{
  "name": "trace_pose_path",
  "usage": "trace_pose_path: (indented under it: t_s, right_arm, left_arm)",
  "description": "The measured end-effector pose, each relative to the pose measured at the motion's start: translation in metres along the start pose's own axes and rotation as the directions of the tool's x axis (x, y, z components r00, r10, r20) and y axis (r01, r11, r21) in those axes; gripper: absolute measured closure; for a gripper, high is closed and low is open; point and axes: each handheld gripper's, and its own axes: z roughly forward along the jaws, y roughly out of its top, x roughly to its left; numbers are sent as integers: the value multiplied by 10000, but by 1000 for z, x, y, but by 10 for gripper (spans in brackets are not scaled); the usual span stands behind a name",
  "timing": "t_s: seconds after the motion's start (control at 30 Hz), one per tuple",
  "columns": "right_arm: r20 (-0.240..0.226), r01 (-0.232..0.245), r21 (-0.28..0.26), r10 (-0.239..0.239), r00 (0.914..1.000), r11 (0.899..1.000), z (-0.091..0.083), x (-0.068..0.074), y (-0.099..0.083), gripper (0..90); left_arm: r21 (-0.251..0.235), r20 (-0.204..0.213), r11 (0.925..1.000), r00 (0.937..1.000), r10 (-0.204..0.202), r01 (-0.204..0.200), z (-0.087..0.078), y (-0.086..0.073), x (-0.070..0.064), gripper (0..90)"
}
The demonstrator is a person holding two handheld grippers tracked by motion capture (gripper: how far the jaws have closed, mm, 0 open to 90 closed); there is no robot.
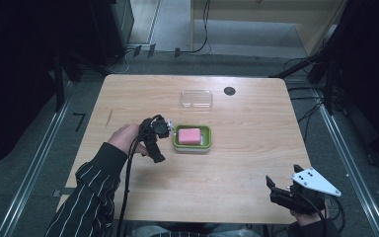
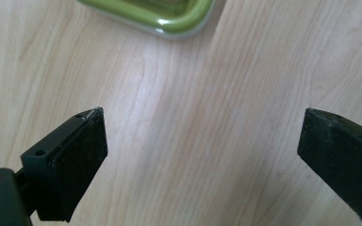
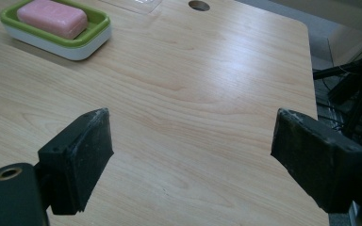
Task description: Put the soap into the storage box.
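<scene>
A pink bar of soap (image 1: 190,135) (image 3: 52,18) lies in a green-rimmed white soap dish (image 1: 208,138) (image 3: 82,44) near the middle of the wooden table. My left gripper (image 1: 161,142) (image 2: 202,136) hovers just left of the dish, open, with bare wood between its jaws; the dish's green rim (image 2: 169,16) sits beyond its tips. At the table's near right corner my right gripper (image 1: 284,177) (image 3: 191,141) is open over bare wood, far from the dish, holding nothing.
A clear plastic lid (image 1: 196,98) (image 3: 132,4) lies behind the dish. A round cable hole (image 1: 229,91) (image 3: 199,5) sits at the back right. The table's right edge (image 3: 311,70) drops to floor with cables and stands.
</scene>
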Motion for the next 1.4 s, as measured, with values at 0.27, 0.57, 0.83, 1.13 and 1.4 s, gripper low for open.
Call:
trace_pose_path:
  t_s: [0.27, 0.57, 0.83, 1.13, 1.4]
  right_arm:
    - [24, -18, -10, 18, 10000, 10000, 0, 0, 0, 135]
    - [30, 5, -6, -5, 10000, 10000, 0, 0, 0, 134]
    - [42, 27, -12, -27, 10000, 10000, -1, 0, 0, 135]
    - [71, 23, -44, -23, 10000, 10000, -1, 0, 0, 135]
    - [58, 64, -59, -64, 10000, 10000, -1, 0, 0, 135]
  left_arm:
    - [47, -121, 9996, 9995, -284, 284, -4, -15, -15, 27]
    - [219, -62, 9975, 9977, -673, 674, -1, -35, -31, 27]
    - [300, 0, 9947, 9951, -989, 988, 2, -52, -45, 27]
    - [181, 91, 9870, 9871, -1597, 1595, 7, -67, -57, 27]
    - [313, 221, 9703, 9704, -2406, 2399, 12, -73, -60, 27]
